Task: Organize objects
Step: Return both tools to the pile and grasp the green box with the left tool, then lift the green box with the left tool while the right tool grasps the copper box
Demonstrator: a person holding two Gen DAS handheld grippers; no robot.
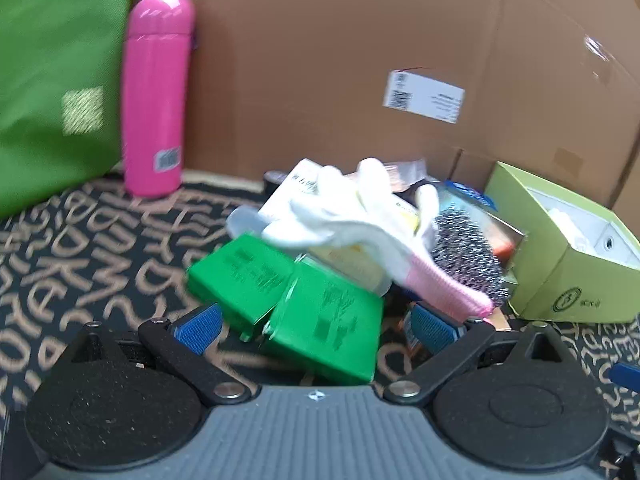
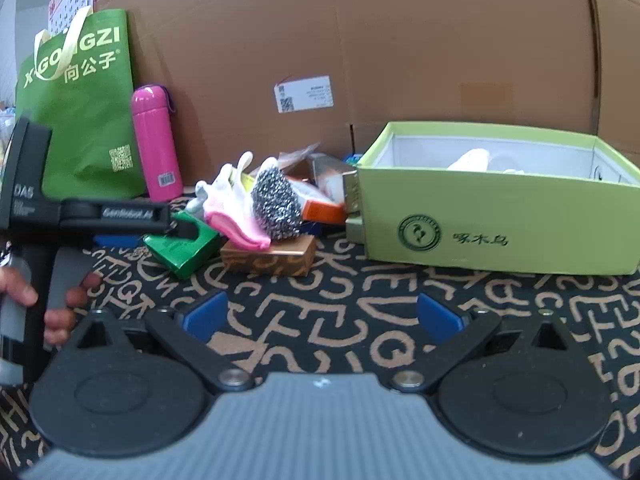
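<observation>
Lime-green cardboard forms the open shoebox [image 2: 492, 216] that seems meant to take the clutter; something white already lies inside it, though what it is cannot be told. By my reading the job is barely begun: the heap [image 2: 256, 216] beside the box remains unsorted, made up of a white-and-pink knitted glove [image 1: 360, 224], a steel-wool scouring ball [image 1: 468, 260], a brown patterned flat carton [image 2: 270, 258], an orange packet [image 2: 320, 212] and two glossy green packets [image 1: 288, 300].

The left gripper [image 1: 316, 326] has its blue-padded fingers [image 1: 200, 326] spread wide, and the green packets lie between them, reaching past the tips; contact cannot be told through the blur. In the right wrist view that gripper sits level with the packets at the heap's left edge.

The right gripper [image 2: 322, 316] is also spread, holding nothing, above the black letter-patterned cloth [image 2: 320, 332], well apart from heap and box.
</observation>
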